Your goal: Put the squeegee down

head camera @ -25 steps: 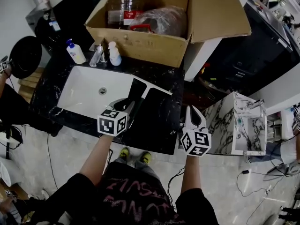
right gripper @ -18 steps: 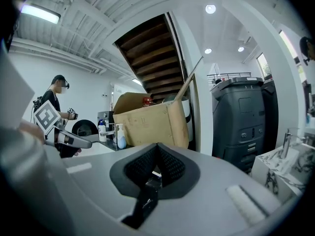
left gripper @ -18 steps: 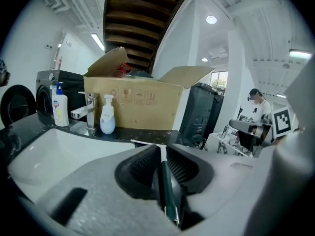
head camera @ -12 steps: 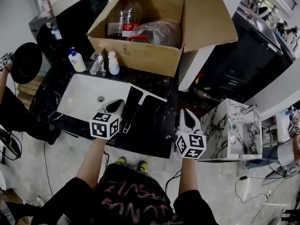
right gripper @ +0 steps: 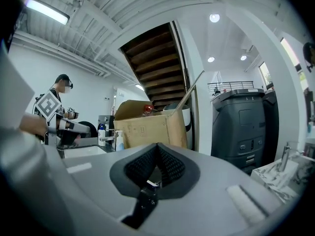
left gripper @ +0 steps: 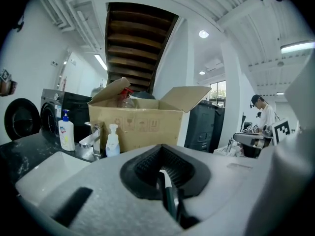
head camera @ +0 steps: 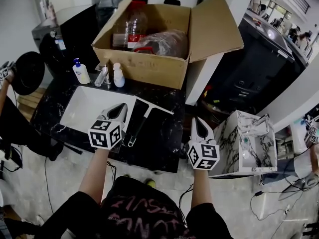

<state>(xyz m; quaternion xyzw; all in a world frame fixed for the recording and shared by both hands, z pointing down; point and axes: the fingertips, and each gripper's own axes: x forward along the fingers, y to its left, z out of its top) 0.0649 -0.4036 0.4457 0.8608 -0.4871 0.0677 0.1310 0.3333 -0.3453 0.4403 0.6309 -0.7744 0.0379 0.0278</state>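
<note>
Grippers of smooth grey plastic, two in all, are hovering nearest the person, each carrying a cube of black-and-white square markers. The left gripper (head camera: 121, 108) is pressing its ribbed black pads together on nothing. The right gripper (head camera: 197, 122) is likewise clenching its jaws with nothing between them.

Just beyond, between the two, one squeegee (head camera: 141, 119) is lying flat on the counter (head camera: 162, 143), free of both tools. Its slim dark handle is pointing toward the person, and its long straight blade is running crosswise at the far end, just beside the right edge of the sink (head camera: 82, 108).

The counter is showing as glossy black stone veined with white, and the single sink is sitting in it as a white rectangular basin. Behind the basin, one chrome faucet (head camera: 103, 75) is standing between two pump bottles: a blue-topped bottle (head camera: 80, 72) and a white bottle (head camera: 118, 76). Behind those, one open cardboard box (head camera: 144, 66) is holding clear plastic bottles and a crumpled clear bag.

To the right and lower down, a marble-patterned unit (head camera: 245, 142) is standing on the pale floor, with a dark grey machine (head camera: 251, 71) sitting beyond it. Farthest off, the underside of a wooden staircase (left gripper: 138, 38) is rising between white walls under ceiling lights.
</note>
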